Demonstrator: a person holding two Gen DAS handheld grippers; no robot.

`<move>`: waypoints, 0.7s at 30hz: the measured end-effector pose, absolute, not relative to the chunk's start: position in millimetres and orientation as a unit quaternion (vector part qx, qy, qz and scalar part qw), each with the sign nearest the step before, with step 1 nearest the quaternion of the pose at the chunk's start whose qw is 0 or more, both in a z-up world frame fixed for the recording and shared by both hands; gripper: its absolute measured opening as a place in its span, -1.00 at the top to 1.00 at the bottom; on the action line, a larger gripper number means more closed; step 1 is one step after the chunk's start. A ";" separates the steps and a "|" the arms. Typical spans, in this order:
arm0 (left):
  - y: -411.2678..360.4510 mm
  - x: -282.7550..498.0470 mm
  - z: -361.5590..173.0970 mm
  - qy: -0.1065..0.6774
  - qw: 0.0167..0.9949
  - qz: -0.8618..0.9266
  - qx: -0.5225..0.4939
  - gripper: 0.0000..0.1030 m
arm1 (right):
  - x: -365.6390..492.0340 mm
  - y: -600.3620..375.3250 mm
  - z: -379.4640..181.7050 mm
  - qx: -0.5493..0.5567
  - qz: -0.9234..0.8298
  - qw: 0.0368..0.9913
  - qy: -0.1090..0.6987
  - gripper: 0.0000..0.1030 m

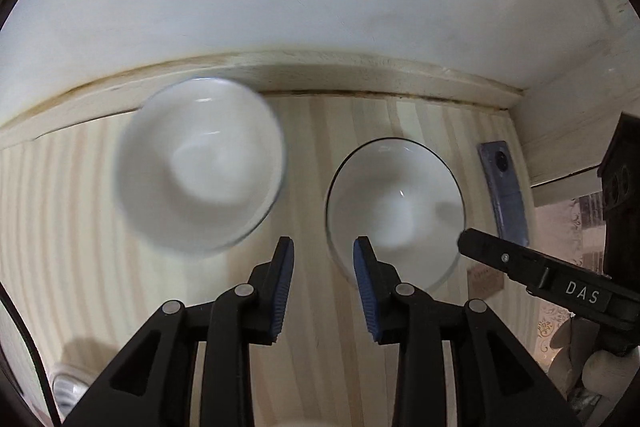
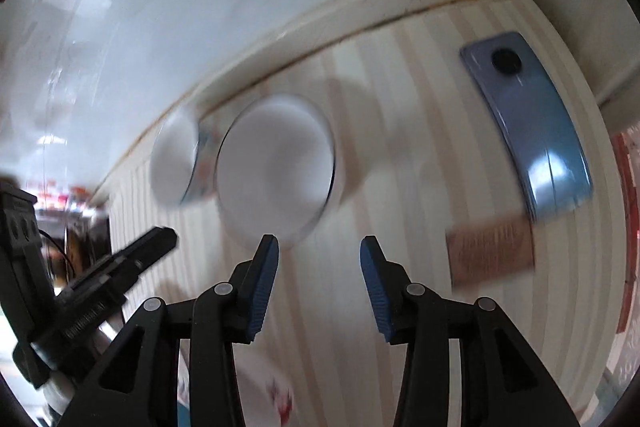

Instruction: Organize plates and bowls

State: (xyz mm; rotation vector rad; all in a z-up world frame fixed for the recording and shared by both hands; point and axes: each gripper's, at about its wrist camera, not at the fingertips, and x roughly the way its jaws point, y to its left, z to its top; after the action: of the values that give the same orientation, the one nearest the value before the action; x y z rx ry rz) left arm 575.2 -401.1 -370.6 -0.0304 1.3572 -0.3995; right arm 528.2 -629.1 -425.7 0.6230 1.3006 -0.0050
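From the left wrist view, the left gripper (image 1: 323, 255) points down at the striped counter (image 1: 60, 227) with its jaws apart and nothing between them. Two white bowls sit side by side near the wall: the left bowl (image 1: 200, 167) looks blurry, and the right bowl (image 1: 394, 211) is just past the gripper's right finger. A blue phone (image 1: 505, 195) lies beside it. From the right wrist view, the right gripper (image 2: 319, 253) is open and empty too. Both bowls look blurry here, and a brown card (image 2: 490, 255) lies near the phone.
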 end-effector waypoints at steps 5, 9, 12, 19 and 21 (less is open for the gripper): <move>-419.0 590.2 -396.3 0.644 0.742 -0.184 -0.018 0.54 | 562.0 -644.1 -455.8 0.302 -0.008 0.736 0.606 0.15; -425.4 589.7 -395.4 0.635 0.750 -0.185 -0.008 0.64 | 575.2 -642.3 -470.2 0.303 0.003 0.733 0.609 0.68; -426.6 587.3 -394.8 0.636 0.750 -0.183 -0.004 0.64 | 582.4 -637.9 -469.7 0.289 0.003 0.736 0.612 0.75; -422.3 572.8 -376.8 0.626 0.757 -0.189 0.004 0.64 | 579.8 -629.2 -461.4 0.266 0.002 0.741 0.616 0.75; -417.7 565.4 -366.8 0.619 0.761 -0.192 0.007 0.64 | 574.5 -628.2 -455.4 0.266 0.004 0.743 0.614 0.75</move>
State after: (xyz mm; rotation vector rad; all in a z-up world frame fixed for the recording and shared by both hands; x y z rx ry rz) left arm 565.4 -417.7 -366.8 0.0162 1.3479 -0.4184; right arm 574.5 -628.2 -455.4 0.5819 1.3454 0.0080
